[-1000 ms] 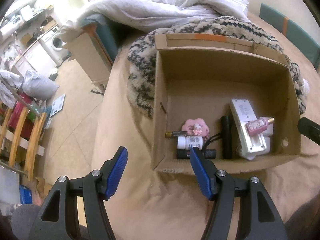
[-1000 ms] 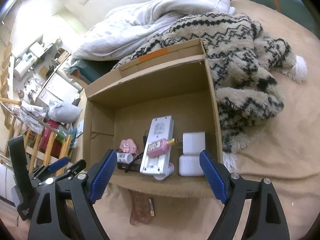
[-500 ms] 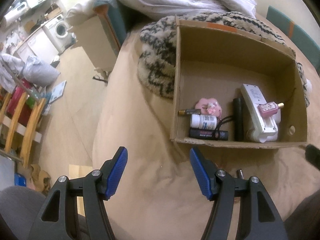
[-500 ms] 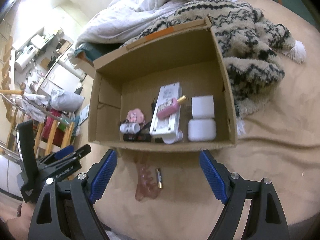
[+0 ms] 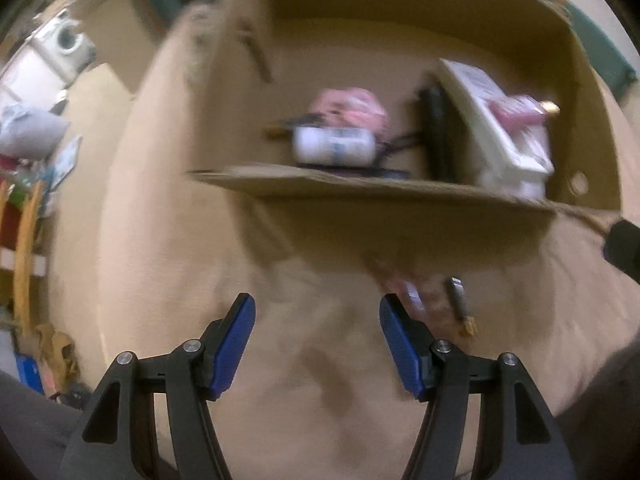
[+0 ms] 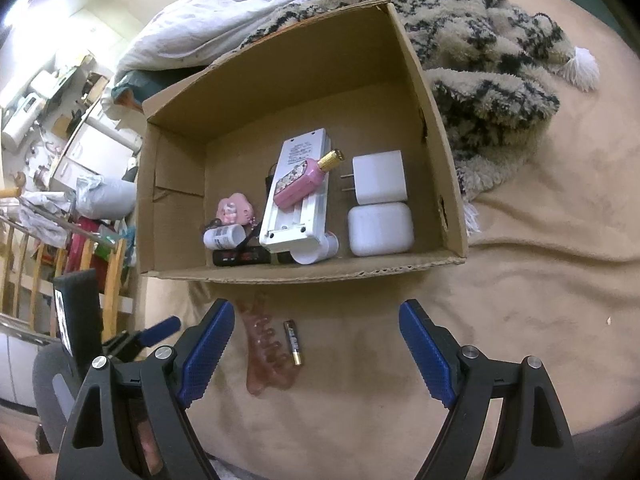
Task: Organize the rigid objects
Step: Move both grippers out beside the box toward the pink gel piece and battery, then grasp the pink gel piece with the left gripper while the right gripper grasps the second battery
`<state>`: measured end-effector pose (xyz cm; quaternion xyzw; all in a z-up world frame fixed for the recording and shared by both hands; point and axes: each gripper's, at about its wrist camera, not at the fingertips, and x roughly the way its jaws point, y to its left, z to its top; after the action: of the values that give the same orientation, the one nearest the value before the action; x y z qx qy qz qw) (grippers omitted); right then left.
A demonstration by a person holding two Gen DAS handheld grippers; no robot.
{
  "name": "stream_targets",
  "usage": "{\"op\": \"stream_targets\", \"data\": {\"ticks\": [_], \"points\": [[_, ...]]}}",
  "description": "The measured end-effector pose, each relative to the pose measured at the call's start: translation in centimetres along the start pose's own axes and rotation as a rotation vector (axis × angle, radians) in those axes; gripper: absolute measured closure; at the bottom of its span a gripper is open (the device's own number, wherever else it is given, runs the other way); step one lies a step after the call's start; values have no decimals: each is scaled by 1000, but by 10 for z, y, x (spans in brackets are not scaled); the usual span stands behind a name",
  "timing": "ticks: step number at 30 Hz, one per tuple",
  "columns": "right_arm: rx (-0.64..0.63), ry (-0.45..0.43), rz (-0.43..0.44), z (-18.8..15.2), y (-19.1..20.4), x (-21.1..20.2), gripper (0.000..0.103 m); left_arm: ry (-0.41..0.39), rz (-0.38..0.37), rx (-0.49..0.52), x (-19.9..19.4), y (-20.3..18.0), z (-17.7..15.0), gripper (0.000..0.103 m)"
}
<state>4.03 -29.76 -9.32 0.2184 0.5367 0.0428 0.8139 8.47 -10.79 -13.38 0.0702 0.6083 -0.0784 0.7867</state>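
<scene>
A: Two items are seen left outside the cardboard box [image 5: 384, 196] in the left wrist view, which is badly blurred: a battery [image 5: 460, 300] and a pinkish smear beside it, both on the bed cover [image 5: 168, 208] just in front of the box's near wall. The left hand-held gripper [image 5: 318, 336] is held partly open over the cover, nothing between its blue pads; the battery lies off to the side of one pad.

B: Contents of the box in that view?

A: A white bottle [image 5: 332, 144], a pink charm [image 5: 348, 104] and a white remote [image 5: 496, 120] can be made out; the rest is too smeared.

B: Right wrist view?

A: Sharper. The right hand-held gripper [image 6: 316, 344] is spread wide and empty, with the pink toe separator [image 6: 268, 348] and the battery [image 6: 293, 342] lying between its pads on the cover, touching or nearly so. Inside the box [image 6: 304, 274] a remote [image 6: 296, 200], a pink perfume bottle [image 6: 302, 182] resting on it, a charger plug [image 6: 378, 176], an earbud case [image 6: 380, 228] and small tubes are already packed.

B: Progress?

A: Judged mostly done: most items are boxed and two are left to be picked up. The left hand-held gripper [image 6: 160, 326] is glimpsed at the edge, also near them. A patterned blanket [image 6: 480, 48] is left behind the box.
</scene>
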Motion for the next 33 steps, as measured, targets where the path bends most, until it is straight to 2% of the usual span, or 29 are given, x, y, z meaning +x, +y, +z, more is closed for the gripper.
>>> {"op": "stream_targets", "data": {"ticks": [3, 8, 13, 15, 19, 22, 26, 28, 30, 33], "points": [[2, 11, 0, 0, 0, 3, 13, 25, -18, 30, 10, -16, 1, 41], [-18, 25, -26, -1, 3, 11, 13, 88, -77, -29, 31, -26, 8, 41], [-19, 40, -36, -2, 2, 14, 13, 95, -61, -20, 33, -31, 6, 40], [-24, 50, -43, -2, 3, 18, 13, 110, -66, -14, 32, -29, 4, 42], [-44, 97, -64, -5, 8, 31, 13, 132, -55, 25, 25, -22, -5, 55], [-78, 152, -85, -8, 14, 47, 13, 146, -17, 28, 21, -9, -6, 55], [-151, 231, -124, -12, 28, 73, 14, 177, -27, -33, 21, 14, -7, 49], [-174, 258, -130, -15, 34, 85, 23, 181, -42, -77, 20, 21, -8, 47], [-198, 292, -138, -19, 41, 99, 44, 180, -48, -104, 19, 23, -10, 47], [-260, 295, -196, -23, 51, 111, 47, 186, -60, -137, 16, 36, -14, 47]]}}
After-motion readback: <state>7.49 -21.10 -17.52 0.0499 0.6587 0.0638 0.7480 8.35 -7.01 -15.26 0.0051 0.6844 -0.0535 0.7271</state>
